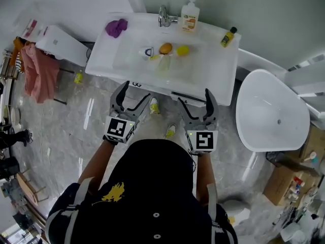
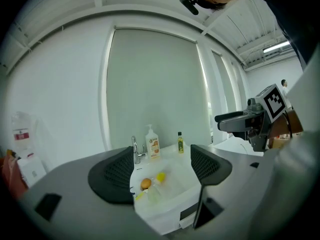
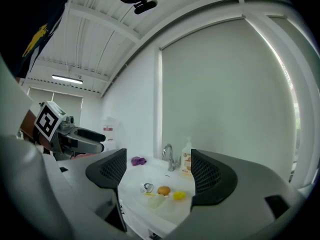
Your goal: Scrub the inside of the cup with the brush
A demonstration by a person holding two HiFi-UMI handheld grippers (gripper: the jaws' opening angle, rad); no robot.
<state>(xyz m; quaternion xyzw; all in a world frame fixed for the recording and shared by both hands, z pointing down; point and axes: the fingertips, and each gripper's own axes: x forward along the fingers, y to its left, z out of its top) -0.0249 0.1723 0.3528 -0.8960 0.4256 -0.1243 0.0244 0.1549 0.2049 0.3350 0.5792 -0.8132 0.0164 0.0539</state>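
A clear cup (image 1: 163, 63) lies in the white sink basin (image 1: 208, 67), also seen in the right gripper view (image 3: 155, 201). Beside it are an orange ball-like thing (image 1: 165, 48), a yellow one (image 1: 183, 50) and a small ringed item with a yellow strip (image 1: 148, 52); I cannot tell which is the brush. My left gripper (image 1: 136, 91) and right gripper (image 1: 194, 96) hover side by side in front of the sink's front edge, short of the basin. Both are open and empty. The same holds in the gripper views, left gripper (image 2: 162, 171) and right gripper (image 3: 157, 171).
On the sink rim stand a tap (image 1: 165, 17), a soap pump bottle (image 1: 190, 17), a small yellow bottle (image 1: 228, 36) and a purple cloth (image 1: 116, 27). A white bathtub (image 1: 269, 111) is at the right, a pink cloth on a rack (image 1: 40, 72) at the left.
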